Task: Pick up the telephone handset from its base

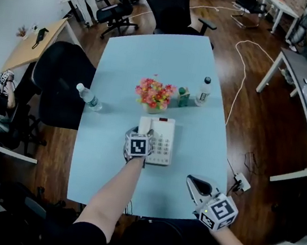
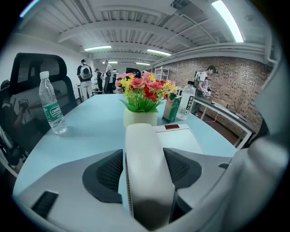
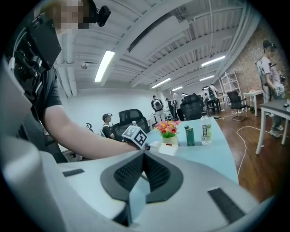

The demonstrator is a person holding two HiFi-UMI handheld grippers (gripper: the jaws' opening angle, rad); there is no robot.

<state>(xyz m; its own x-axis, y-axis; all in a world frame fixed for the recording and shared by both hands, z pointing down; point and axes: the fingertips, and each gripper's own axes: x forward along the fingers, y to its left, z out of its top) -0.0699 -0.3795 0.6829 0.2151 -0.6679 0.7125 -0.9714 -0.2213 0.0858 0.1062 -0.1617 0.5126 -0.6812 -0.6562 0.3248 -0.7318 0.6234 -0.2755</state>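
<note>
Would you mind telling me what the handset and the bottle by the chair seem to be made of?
Handset: probably white plastic, smooth with a soft sheen. Bottle: likely clear plastic, see-through with a green label.

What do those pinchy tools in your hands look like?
The left gripper and right gripper are pale grey, with two broad jaws lined by dark dimpled pads. Each carries a white cube printed with black square markers. The person wears a black short-sleeved top.

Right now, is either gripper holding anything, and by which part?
Nothing gripped yet. The left gripper's open jaws straddle the handset near its middle, on its base. Right gripper shut, empty.
</note>
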